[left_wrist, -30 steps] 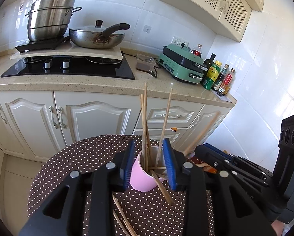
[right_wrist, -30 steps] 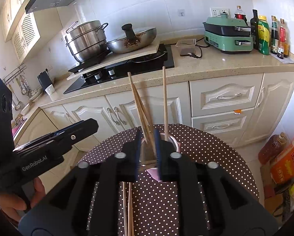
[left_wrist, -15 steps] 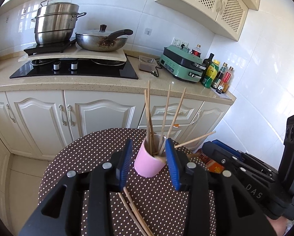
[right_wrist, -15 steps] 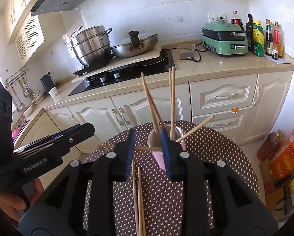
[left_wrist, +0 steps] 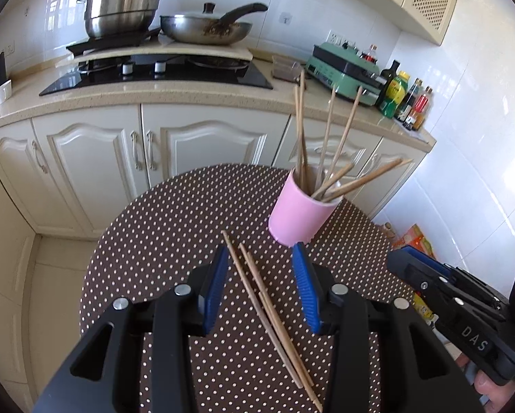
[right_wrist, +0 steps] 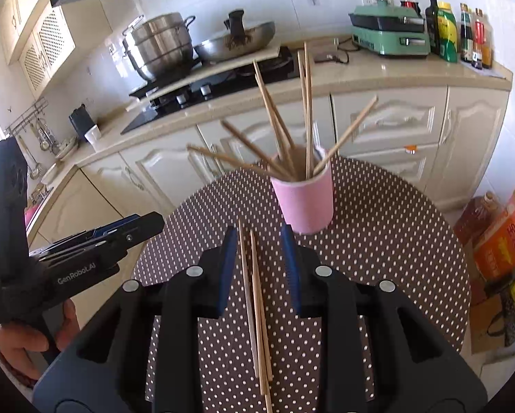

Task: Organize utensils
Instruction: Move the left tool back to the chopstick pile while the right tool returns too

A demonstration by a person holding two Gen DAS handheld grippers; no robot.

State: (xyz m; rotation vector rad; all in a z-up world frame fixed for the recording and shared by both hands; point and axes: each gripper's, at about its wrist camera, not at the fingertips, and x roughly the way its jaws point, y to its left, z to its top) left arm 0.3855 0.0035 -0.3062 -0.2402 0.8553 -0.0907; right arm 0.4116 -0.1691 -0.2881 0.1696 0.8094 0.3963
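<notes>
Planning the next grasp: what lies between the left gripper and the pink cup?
Only the far tips of the loose chopsticks and bare dotted tablecloth, per the left wrist view, separate the left gripper from the pink cup.

Pink cup [left_wrist: 300, 215] upright, bristling with chopsticks [left_wrist: 326, 144] — loose chopsticks [left_wrist: 267, 306] flat nearby.
</notes>
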